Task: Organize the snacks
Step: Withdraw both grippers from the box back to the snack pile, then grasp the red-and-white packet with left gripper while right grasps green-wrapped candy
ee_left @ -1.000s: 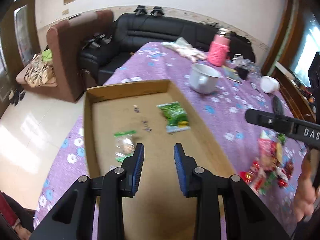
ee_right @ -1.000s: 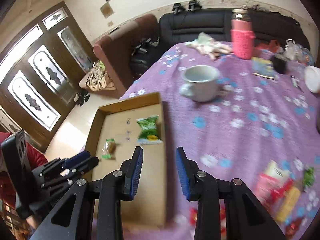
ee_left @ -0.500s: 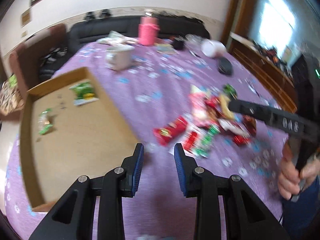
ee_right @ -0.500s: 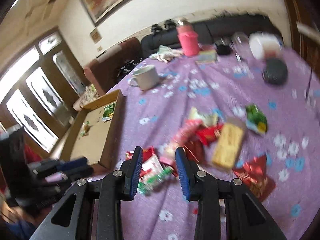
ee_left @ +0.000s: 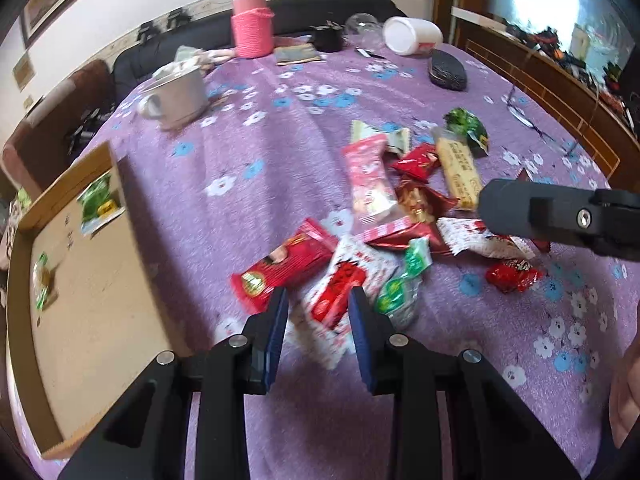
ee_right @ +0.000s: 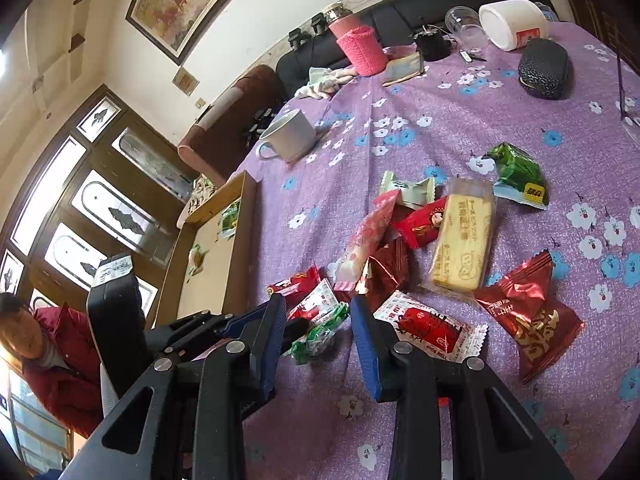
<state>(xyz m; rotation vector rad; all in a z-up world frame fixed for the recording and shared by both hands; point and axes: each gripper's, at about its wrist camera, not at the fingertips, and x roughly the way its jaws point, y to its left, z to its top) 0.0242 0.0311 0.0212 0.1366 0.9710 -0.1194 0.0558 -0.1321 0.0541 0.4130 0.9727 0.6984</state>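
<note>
A pile of snack packets lies on the purple flowered tablecloth point(ee_left: 260, 152). My left gripper point(ee_left: 318, 312) is open and hovers over a white-and-red packet point(ee_left: 340, 292), next to a red packet point(ee_left: 284, 264) and a green-ended candy point(ee_left: 400, 288). My right gripper point(ee_right: 318, 320) is open above the green-ended candy point(ee_right: 320, 336), with a white-and-red packet point(ee_right: 428, 330) to its right. A yellow biscuit pack point(ee_right: 464, 240) and a dark red bag point(ee_right: 528, 312) lie further right. The cardboard tray point(ee_left: 100, 264) at left holds a green packet point(ee_left: 98, 202) and a small clear candy point(ee_left: 40, 276).
A white mug point(ee_left: 176, 96), a pink-sleeved bottle point(ee_left: 252, 28), a white tub point(ee_left: 412, 36) and a black case point(ee_left: 448, 70) stand at the far side. A sofa and armchair lie beyond the table. A person in red point(ee_right: 48, 360) sits at lower left.
Both grippers have swung from over the cardboard tray to the right and now sit low over the snack pile. Both stay open and empty.
</note>
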